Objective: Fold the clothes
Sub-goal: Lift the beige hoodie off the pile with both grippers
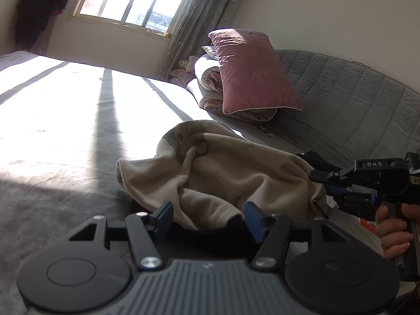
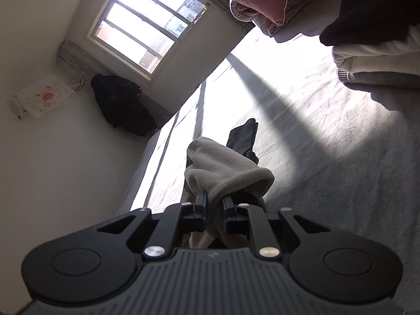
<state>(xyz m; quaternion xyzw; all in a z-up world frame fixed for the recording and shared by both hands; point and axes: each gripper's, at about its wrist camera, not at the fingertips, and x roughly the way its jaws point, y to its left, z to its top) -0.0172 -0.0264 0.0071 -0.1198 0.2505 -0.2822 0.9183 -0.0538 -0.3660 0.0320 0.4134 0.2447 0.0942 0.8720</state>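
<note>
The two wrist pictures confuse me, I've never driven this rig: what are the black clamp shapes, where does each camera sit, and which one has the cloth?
Each black shape is a hand-held two-finger gripper, and each camera sits on its gripper, looking forward along the fingers.

Left wrist view: the left gripper is at the bottom, its blue pads apart. The cream garment lies bunched between and beyond them, but they do not press on it. At the right edge a person's hand holds the right gripper, which bites the garment's right end.

Right wrist view, tilted sideways: the right gripper is shut on a fold of the same garment, with something dark beyond it.

All this is on a sunlit grey bed. A pink pillow leans on rolled bedding.
</note>
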